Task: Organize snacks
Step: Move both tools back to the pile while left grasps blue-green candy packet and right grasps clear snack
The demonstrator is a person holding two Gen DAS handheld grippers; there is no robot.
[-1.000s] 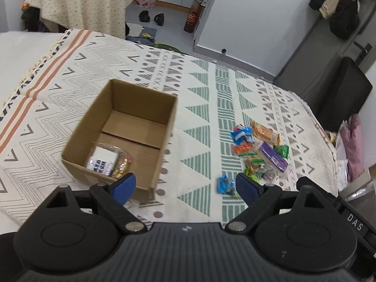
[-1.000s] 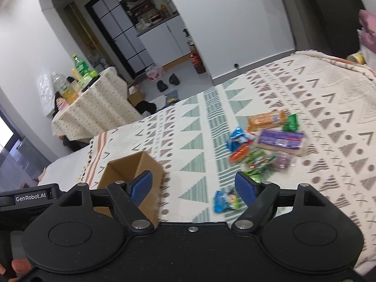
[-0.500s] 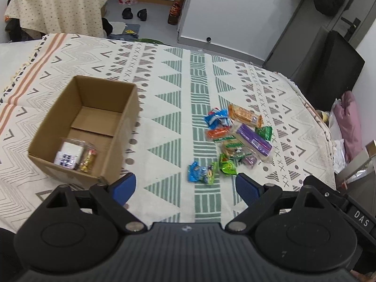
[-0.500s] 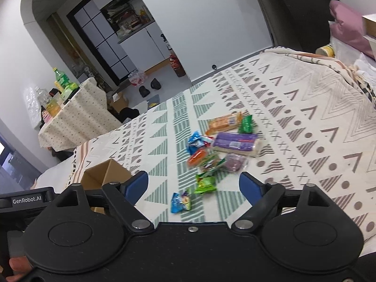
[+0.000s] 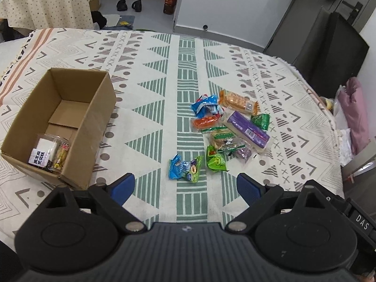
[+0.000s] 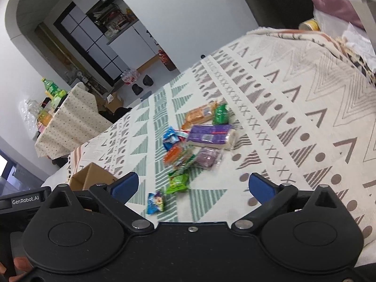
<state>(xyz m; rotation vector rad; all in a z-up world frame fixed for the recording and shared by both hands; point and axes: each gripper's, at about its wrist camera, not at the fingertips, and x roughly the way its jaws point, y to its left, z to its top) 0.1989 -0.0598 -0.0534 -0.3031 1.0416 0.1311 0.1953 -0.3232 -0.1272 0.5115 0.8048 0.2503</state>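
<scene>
Purple snack pack [image 5: 248, 129] lies flat, long axis diagonal.

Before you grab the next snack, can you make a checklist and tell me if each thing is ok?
1. Left gripper open and holding nothing: ok.
2. Right gripper open and holding nothing: ok.
3. Cardboard box upright, top open, with room left beside the wrapped snacks already inside: ok.
4. Nearest pick, the blue packet, lies apart from the pile with bare cloth around it: ok.
5. Purple packet free to lift: not ok, it lies touching other packets in the pile.
6. Patterned cloth bare between pile and box: ok.
</scene>
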